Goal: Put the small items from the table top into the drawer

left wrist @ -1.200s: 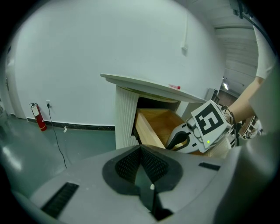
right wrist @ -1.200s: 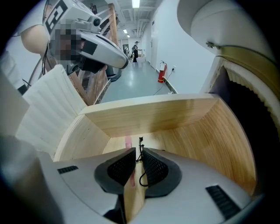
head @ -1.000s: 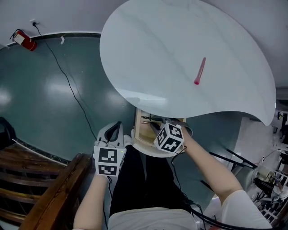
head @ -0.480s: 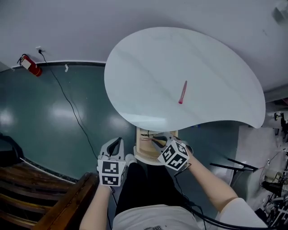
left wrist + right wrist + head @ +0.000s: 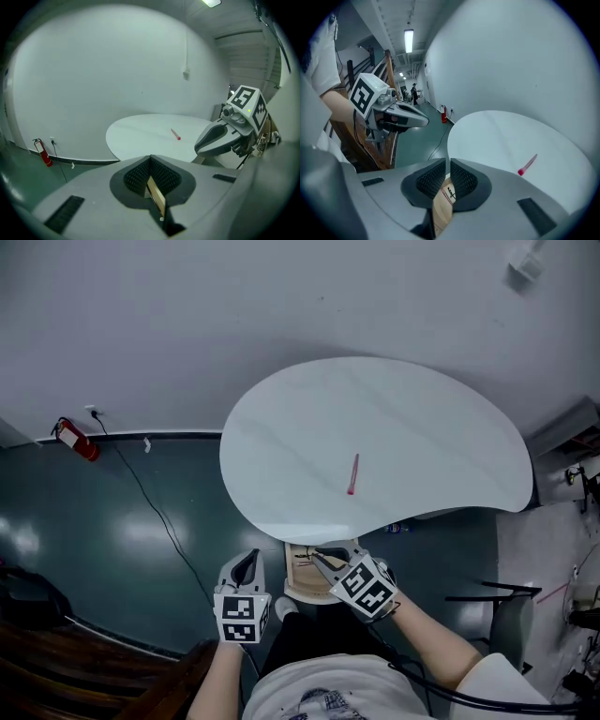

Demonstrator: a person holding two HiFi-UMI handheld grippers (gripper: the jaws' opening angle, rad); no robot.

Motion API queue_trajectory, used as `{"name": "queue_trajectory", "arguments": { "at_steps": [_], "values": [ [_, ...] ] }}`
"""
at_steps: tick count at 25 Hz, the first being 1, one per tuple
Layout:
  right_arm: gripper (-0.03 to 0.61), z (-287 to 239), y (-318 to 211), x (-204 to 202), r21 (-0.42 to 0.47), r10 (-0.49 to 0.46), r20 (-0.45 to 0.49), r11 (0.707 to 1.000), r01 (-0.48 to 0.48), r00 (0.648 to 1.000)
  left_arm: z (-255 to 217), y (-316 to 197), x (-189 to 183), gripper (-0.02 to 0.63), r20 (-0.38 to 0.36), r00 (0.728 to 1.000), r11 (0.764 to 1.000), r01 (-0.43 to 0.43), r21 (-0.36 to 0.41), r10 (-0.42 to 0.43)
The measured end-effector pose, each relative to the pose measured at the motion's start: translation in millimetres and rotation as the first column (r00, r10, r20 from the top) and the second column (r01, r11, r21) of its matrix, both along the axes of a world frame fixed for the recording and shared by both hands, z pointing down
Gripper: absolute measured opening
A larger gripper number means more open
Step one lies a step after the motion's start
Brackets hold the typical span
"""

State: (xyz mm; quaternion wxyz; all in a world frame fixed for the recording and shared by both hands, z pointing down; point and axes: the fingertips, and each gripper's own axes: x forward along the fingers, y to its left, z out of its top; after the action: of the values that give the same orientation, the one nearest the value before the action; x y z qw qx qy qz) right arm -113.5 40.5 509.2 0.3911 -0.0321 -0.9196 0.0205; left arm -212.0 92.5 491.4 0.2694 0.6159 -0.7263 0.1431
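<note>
1. Holding two grippers close to the body, the person has both of them empty. The left gripper (image 5: 150, 164) has its fingers pressed fully together. The right gripper (image 5: 449, 171) has only a narrow slit between its fingers, with nothing inside.
2. Just beyond the grippers, one wooden drawer (image 5: 292, 574) stands pulled out from under the table edge. I think it is left open so that the next item can go straight in. Some thin dark things (image 5: 315, 557) lie inside it, but they are too small to count.
3. On the white table (image 5: 300, 427) I count one small item only, a pink pen-like stick (image 5: 353, 474). It lies alone near the middle, well apart from both grippers. By my judgement it is the one thing left to fetch.
4. Farther away, one red fire extinguisher (image 5: 71, 439) stands by the wall, and one black cable (image 5: 155, 507) runs across the green floor.
</note>
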Motion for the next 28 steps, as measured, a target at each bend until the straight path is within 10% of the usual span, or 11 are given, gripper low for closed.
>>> {"name": "queue_trajectory", "arguments": {
  "at_steps": [28],
  "values": [
    [0.035,-200.4,-118.6,-16.1,-0.054,0.303,0.400,0.950,-0.308,0.865,-191.4,-107.6,14.2,0.020,0.136,0.988,0.961,0.036,0.273,-0.076]
  ]
}}
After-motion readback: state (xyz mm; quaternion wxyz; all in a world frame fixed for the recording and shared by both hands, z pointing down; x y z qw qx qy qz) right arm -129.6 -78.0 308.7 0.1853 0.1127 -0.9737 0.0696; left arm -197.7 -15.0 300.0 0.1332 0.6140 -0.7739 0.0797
